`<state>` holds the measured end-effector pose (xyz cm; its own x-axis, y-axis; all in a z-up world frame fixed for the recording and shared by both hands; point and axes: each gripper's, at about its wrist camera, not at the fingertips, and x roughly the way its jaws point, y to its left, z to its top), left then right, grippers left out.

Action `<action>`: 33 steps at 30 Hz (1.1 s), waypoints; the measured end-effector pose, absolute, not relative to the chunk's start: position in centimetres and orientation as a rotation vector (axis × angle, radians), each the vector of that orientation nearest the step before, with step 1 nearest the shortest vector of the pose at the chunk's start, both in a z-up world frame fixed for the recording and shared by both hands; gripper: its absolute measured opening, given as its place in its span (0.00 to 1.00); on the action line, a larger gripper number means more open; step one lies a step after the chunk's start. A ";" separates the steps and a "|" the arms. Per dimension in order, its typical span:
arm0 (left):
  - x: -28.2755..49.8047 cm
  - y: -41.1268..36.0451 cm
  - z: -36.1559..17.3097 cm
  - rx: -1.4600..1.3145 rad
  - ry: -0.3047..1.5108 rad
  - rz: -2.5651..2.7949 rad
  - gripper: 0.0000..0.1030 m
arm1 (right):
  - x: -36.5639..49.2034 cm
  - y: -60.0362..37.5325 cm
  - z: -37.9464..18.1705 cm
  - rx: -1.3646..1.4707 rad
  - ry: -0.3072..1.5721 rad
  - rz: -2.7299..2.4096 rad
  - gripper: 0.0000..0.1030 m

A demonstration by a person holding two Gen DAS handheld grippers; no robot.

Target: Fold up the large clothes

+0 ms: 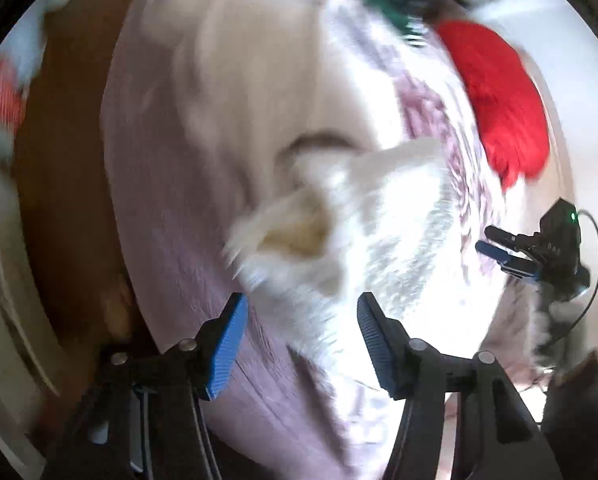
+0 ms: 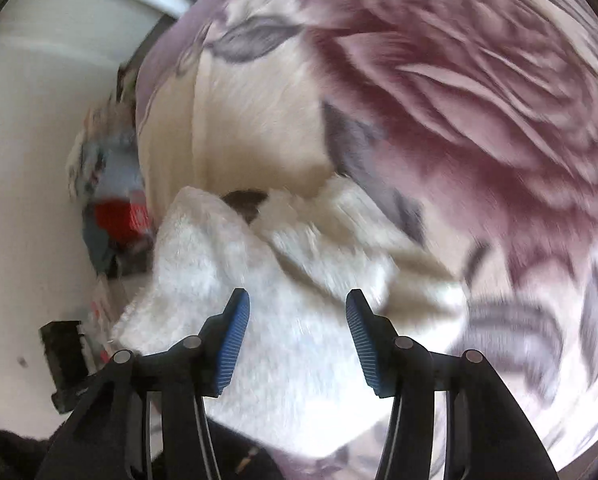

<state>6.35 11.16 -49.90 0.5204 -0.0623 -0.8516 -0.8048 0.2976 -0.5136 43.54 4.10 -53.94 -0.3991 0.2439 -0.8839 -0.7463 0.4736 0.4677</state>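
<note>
Both claws, left gripper (image 1: 301, 340) and right gripper (image 2: 297, 338), jaws apart, empty; fluffy white garment (image 2: 283, 320) lies released beneath, likely mid-fold.

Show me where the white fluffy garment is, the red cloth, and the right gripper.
white fluffy garment (image 2: 283, 280): right wrist view, on its furry top surface.
red cloth (image 1: 499, 100): left wrist view, on the middle of the red patch.
right gripper (image 2: 297, 334): right wrist view, midway between its blue fingertips.
</note>
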 end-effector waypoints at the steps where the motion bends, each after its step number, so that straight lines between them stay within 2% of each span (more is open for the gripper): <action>1: 7.8 11.4 -49.0 -1.124 0.936 0.575 0.50 | 43.6 2.4 -53.8 -0.387 1.680 1.143 0.51; 3: 11.2 12.2 -48.3 -1.058 0.955 0.498 0.40 | 42.6 1.7 -54.2 -0.350 1.718 1.134 0.51; 8: 18.4 15.6 -51.7 -1.069 1.037 0.417 0.40 | 41.2 2.5 -59.3 -0.250 1.712 1.024 0.45; 12: 17.2 14.6 -51.0 -1.098 1.029 0.459 0.40 | 41.2 5.9 -63.7 -0.219 1.698 0.919 0.46; 16: 14.0 14.5 -48.5 -1.090 1.040 0.510 0.44 | 41.0 7.9 -62.8 -0.326 1.625 0.932 0.46; 17: 13.5 14.6 -48.3 -1.092 1.048 0.512 0.55 | 41.3 7.8 -62.2 -0.323 1.632 0.943 0.46; 18: 13.3 15.0 -48.3 -1.092 1.057 0.510 0.60 | 42.0 7.1 -61.1 -0.288 1.652 0.971 0.47; 20: 15.1 15.8 -48.7 -1.075 1.068 0.476 0.62 | 43.4 4.6 -59.6 -0.183 1.676 0.983 0.59; 21: 16.1 15.9 -48.9 -1.057 1.081 0.451 0.62 | 44.0 3.3 -59.0 -0.141 1.676 0.970 0.68; 25: 21.7 15.2 -50.9 -0.966 1.153 0.346 0.62 | 45.3 -2.3 -57.8 -0.033 1.659 0.881 0.69; 27: 22.8 14.1 -52.4 -0.908 1.197 0.338 0.57 | 45.0 -5.2 -57.8 0.003 1.668 0.836 0.69; 28: 22.9 13.8 -53.2 -0.889 1.216 0.338 0.41 | 44.4 -6.4 -57.8 0.032 1.680 0.829 0.69; 29: 23.0 13.5 -54.5 -0.873 1.245 0.339 0.29 | 43.8 -6.9 -58.3 0.060 1.698 0.830 0.68; 31: 22.5 13.8 -57.5 -0.911 1.266 0.324 0.29 | 42.4 -7.7 -59.3 0.092 1.740 0.829 0.53; 33: 21.9 14.6 -59.4 -0.960 1.252 0.317 0.30 | 40.3 -7.3 -61.7 0.078 1.821 0.828 0.50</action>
